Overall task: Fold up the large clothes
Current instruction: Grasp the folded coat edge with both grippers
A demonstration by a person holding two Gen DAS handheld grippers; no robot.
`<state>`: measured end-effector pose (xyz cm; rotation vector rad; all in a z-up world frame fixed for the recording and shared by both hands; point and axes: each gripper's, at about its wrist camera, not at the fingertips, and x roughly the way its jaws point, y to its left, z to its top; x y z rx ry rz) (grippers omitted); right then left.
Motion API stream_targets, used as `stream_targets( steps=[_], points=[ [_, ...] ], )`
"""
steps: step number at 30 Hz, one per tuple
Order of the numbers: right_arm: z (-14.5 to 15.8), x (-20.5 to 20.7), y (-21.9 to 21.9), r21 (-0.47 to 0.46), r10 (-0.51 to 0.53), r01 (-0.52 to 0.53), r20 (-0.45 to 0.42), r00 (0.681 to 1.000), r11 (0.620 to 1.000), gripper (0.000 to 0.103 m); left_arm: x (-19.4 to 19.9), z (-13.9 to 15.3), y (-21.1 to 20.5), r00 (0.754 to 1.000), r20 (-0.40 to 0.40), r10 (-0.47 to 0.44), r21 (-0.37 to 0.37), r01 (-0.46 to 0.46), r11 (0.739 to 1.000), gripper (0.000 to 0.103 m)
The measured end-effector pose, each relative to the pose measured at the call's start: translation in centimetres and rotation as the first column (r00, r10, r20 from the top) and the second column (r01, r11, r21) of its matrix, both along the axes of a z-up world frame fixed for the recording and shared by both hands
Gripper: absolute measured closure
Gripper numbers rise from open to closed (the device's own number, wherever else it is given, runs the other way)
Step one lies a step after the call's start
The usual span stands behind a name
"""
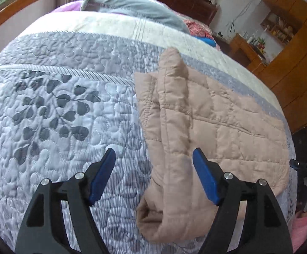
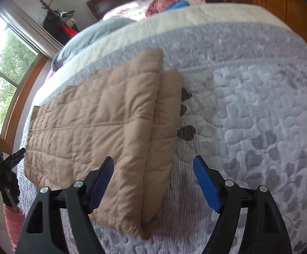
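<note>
A tan quilted jacket (image 1: pixel 206 127) lies partly folded on the bed, with a sleeve (image 1: pixel 174 148) laid along its left side. My left gripper (image 1: pixel 153 165) is open above the sleeve's near end, holding nothing. In the right wrist view the jacket (image 2: pixel 94 127) lies left of centre with a folded edge (image 2: pixel 166 127) on its right. My right gripper (image 2: pixel 153 173) is open above the jacket's near right corner, holding nothing. The other gripper (image 2: pixel 7 167) shows at the bed's left edge.
The bed has a grey-blue quilted cover (image 1: pixel 58 116) with a leaf pattern. Grey bedding (image 1: pixel 132 8) and red patterned cloth (image 1: pixel 198 29) lie near the headboard. Wooden cabinets (image 1: pixel 291 53) stand on the right, a window (image 2: pixel 3 69) on the left.
</note>
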<state>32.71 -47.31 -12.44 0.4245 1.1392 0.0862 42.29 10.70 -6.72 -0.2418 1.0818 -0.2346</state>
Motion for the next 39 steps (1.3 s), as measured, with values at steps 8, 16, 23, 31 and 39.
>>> stream_targets(
  steps=[8, 16, 23, 31, 39],
  points=[
    [-2.0, 3.5, 1.2, 0.041, 0.025, -0.023, -0.068, 0.997, 0.999, 0.021, 4.0, -3.0, -1.9, 0.996, -0.048, -0.072, -0.051, 0.07, 0.996, 0.022],
    [-3.6, 4.9, 0.7, 0.127, 0.035, -0.027, -0.058, 0.998, 0.991, 0.019, 6.1, -4.8, -3.7, 0.991, -0.071, -0.113, -0.127, 0.103, 0.987, 0.027],
    [-2.7, 4.6, 2.3, 0.169, 0.082, -0.08, -0.006, 0.997, 0.982, 0.079, 5.2, -4.2, -7.1, 0.99, -0.033, -0.137, -0.119, 0.133, 0.984, 0.073],
    [2.3, 2.0, 3.8, 0.125, 0.125, -0.139, 0.109, 0.986, 0.982, 0.088, 2.2, 0.1, -7.3, 0.993, 0.079, -0.088, -0.13, 0.098, 0.987, 0.09],
    [7.3, -3.6, 6.7, 0.073, 0.239, -0.255, 0.181, 0.954, 0.964, 0.088, -4.9, 5.9, -5.6, 0.976, 0.179, -0.122, -0.097, 0.141, 0.985, 0.091]
  ],
)
